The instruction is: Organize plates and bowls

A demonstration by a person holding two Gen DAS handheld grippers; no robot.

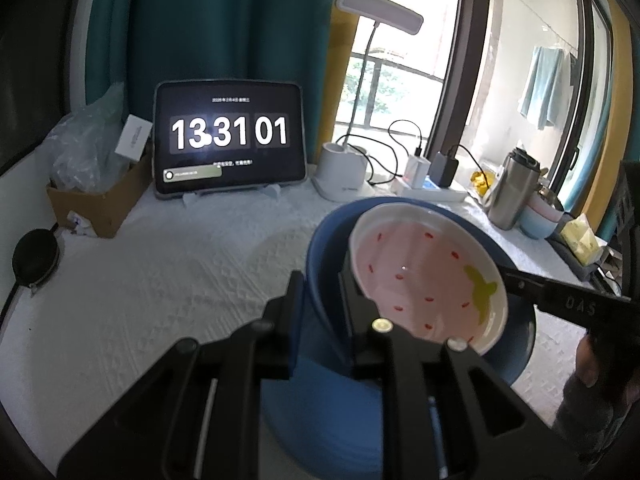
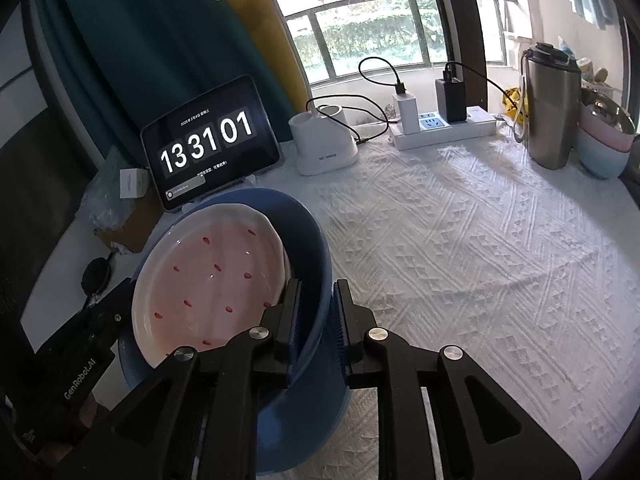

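Right now a blue bowl (image 2: 308,240) sits tilted above the white textured tablecloth (image 2: 480,260), with a pink strawberry-patterned plate (image 2: 208,280) leaning inside it, the plate's white rim resting against the bowl's inner wall. Under the bowl a lighter blue piece (image 1: 320,420) shows, though what it is cannot be told.

The left gripper (image 1: 320,300) pinches the near wall of the blue bowl (image 1: 320,248), one finger outside the wall and the other inside, just beside the plate (image 1: 424,280). From the other side, the right gripper (image 2: 318,312) clamps the bowl's wall the same way, its inner finger touching the plate's edge.

Behind the bowl stands a tablet (image 2: 208,144) showing a clock. Near it are a white lamp base (image 2: 324,140), a power strip (image 2: 440,128) with chargers plugged in, a steel tumbler (image 2: 552,108), and stacked pastel bowls (image 2: 604,144) at the far right edge, well apart from the held bowl. A cardboard box (image 1: 100,200) with plastic wrapping sits left of the tablet (image 1: 230,138).
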